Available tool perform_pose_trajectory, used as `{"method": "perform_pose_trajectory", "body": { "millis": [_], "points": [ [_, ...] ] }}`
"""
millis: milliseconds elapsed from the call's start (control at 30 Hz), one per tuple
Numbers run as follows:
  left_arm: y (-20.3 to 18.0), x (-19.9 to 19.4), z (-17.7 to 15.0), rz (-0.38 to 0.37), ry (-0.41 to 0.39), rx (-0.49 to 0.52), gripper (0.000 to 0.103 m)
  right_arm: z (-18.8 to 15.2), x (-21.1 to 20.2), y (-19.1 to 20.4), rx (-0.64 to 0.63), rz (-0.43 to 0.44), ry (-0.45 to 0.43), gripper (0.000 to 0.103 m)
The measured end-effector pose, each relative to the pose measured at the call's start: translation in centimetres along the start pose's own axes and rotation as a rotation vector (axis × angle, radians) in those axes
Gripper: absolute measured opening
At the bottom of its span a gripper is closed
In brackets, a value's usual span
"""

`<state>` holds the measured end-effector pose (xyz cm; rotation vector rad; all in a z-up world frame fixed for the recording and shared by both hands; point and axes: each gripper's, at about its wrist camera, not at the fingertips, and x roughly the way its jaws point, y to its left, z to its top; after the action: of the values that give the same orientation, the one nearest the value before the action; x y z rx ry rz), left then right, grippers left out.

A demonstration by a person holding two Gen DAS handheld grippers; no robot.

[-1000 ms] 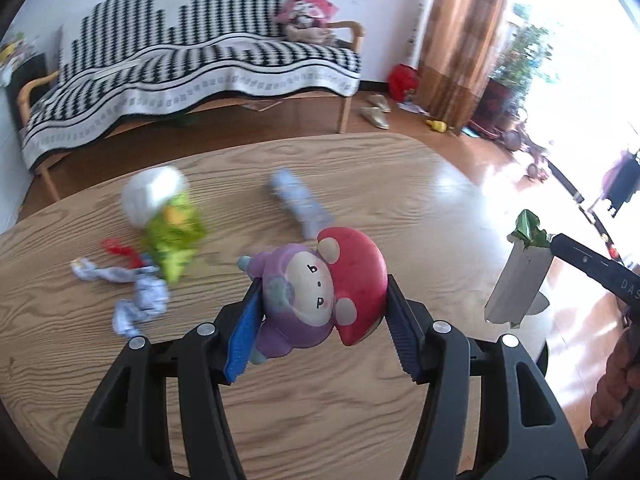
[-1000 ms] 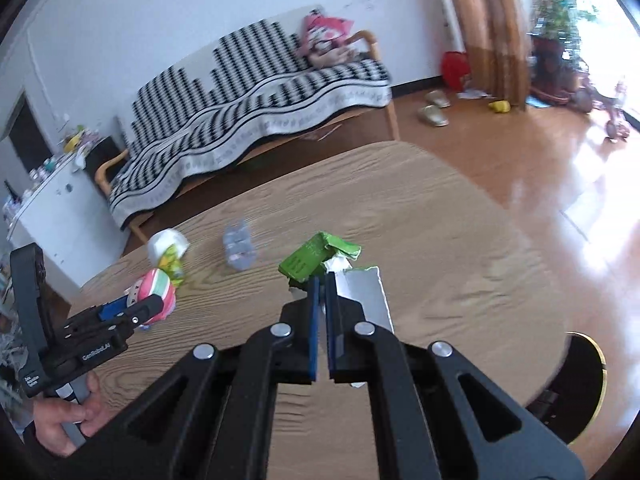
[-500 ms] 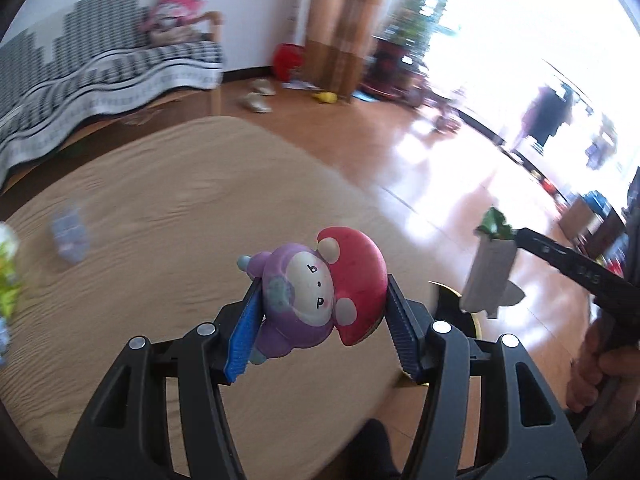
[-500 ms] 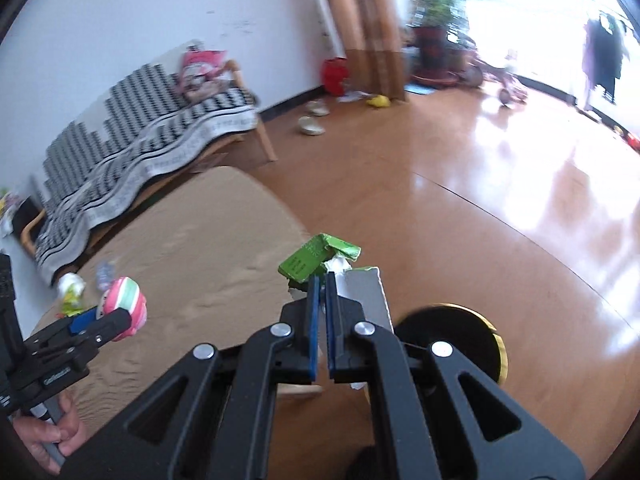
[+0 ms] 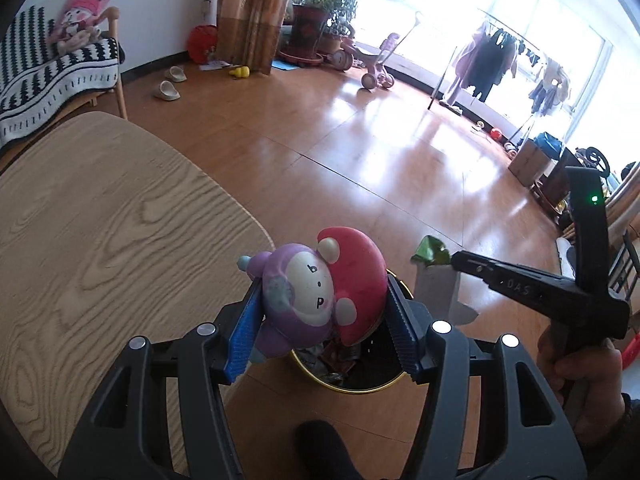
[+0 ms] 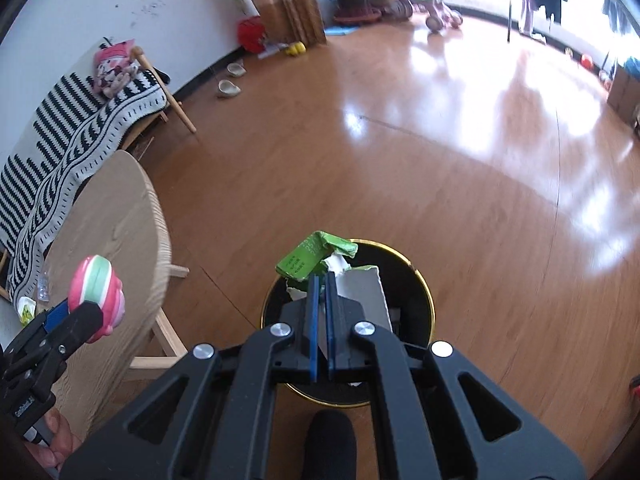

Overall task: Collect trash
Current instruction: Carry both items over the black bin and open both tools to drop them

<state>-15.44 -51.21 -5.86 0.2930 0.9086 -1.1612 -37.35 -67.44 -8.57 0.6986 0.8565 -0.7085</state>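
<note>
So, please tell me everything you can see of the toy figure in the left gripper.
The toy figure is a small, glossy, plastic-looking figurine: a purple body, a cream face with tiny black marks, and a red mushroom cap with cream spots. It is tilted, clamped at its sides between the blue pads of the left gripper, above the gold-rimmed black bin on the floor. Nothing else touches it.

Strong daylight pours in through the windows (image 5: 560, 40) at the far side of the room, which are blown out to white. It throws broad glare patches across the glossy wooden floor (image 6: 500, 100) below the windows. Both views bend heavily toward their rims, with dark corners. The right wrist view is slightly smeared near the floor glare; the near foreground stays sharp.
</note>
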Motion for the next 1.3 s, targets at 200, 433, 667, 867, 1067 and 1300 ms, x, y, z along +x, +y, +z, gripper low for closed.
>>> {"method": "perform_pose_trajectory", "body": {
  "millis": [200,433,667,867,1067,1300],
  "points": [
    [-0.2,1.6,0.6,-0.010,0.014,-0.003,0.057,0.3,0.8,0.0,0.022,0.016,0.015,0.004],
    [-0.5,2.2,0.6,-0.013,0.022,-0.015,0.057,0.6,0.9,-0.5,0.059,0.029,0.017,0.010],
    [-1.1,3.2,0.2,-0.025,0.038,-0.001,0.057,0.9,-1.0,-1.7,0.123,0.001,-0.074,0.083],
    [-2.5,4.9,-0.2,-0.065,0.063,0.023,0.057,0.9,-1.4,-3.3,0.168,-0.037,-0.095,0.083],
    [-4.8,6.7,-0.6,-0.110,0.086,0.058,0.058,0.9,-2.0,-3.9,0.184,-0.058,-0.119,0.085],
    [-5.8,8.2,-0.7,-0.141,0.103,0.067,0.062,1.0,-2.5,-4.4,0.207,-0.063,-0.139,0.085]
  ]
}}
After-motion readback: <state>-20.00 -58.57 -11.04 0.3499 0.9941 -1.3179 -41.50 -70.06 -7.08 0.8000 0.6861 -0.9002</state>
